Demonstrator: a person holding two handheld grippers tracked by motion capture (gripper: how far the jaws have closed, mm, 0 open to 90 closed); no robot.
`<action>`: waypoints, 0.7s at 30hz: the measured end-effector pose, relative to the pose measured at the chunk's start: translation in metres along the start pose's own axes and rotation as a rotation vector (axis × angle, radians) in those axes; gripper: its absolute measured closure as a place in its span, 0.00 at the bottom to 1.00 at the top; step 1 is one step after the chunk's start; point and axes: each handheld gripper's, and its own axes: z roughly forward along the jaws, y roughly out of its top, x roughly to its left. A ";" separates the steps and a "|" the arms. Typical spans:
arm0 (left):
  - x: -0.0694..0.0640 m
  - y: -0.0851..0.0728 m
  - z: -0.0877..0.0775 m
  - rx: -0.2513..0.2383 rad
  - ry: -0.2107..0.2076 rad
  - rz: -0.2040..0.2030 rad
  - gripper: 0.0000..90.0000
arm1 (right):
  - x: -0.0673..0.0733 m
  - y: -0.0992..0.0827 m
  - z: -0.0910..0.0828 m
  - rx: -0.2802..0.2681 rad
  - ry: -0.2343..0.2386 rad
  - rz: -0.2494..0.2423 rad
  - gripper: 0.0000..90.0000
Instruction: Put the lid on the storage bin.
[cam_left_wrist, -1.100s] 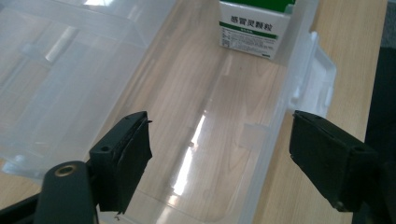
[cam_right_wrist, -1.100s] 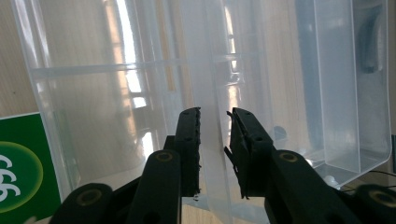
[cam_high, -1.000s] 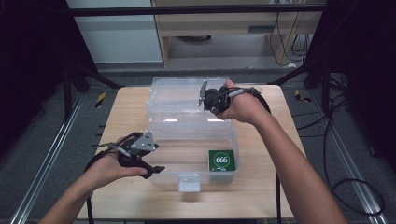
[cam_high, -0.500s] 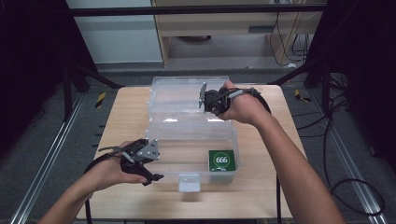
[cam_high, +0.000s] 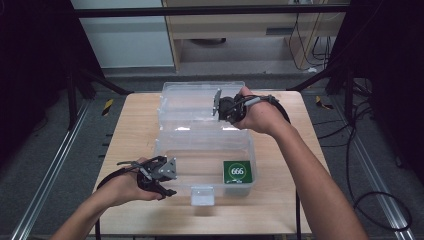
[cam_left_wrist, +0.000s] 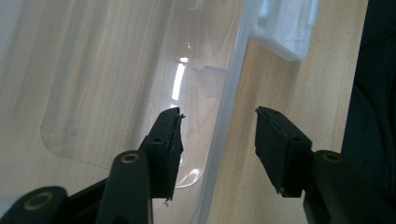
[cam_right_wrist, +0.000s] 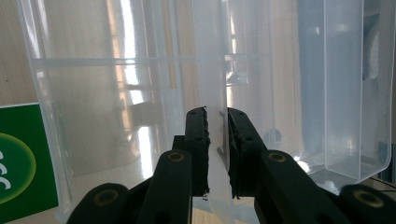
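Note:
A clear plastic box (cam_high: 205, 145) stands mid-table with its lid (cam_high: 192, 102) swung up at the back. My right gripper (cam_high: 218, 104) is shut on the lid's edge; in the right gripper view the jaws (cam_right_wrist: 216, 112) pinch that thin translucent edge (cam_right_wrist: 208, 56). My left gripper (cam_high: 172, 176) is open at the box's front left corner. In the left gripper view the box's rim (cam_left_wrist: 233, 70) runs between the spread jaws (cam_left_wrist: 218, 116), which are not touching it. A green card (cam_high: 236, 171) printed "666" lies in the box's front right corner.
A white latch (cam_high: 202, 195) sticks out from the middle of the box's front wall, also seen as the latch (cam_left_wrist: 287, 23) ahead of the left jaws. The wooden table (cam_high: 135, 125) has bare room left and right of the box. Dark frame posts flank the table.
My left gripper has slid toward the person and slightly right, down along the box's left wall to its front corner. The right gripper has stayed put on the lid.

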 end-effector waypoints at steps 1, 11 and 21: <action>0.001 0.000 0.001 -0.003 -0.005 -0.003 0.59 | 0.000 0.000 0.000 -0.004 0.002 0.000 0.89; 0.001 0.000 0.006 -0.004 -0.003 -0.009 0.79 | -0.002 -0.001 0.001 -0.016 0.013 0.005 0.89; 0.003 -0.001 0.006 -0.015 -0.021 -0.032 0.88 | -0.002 0.002 0.001 -0.009 0.017 0.005 0.90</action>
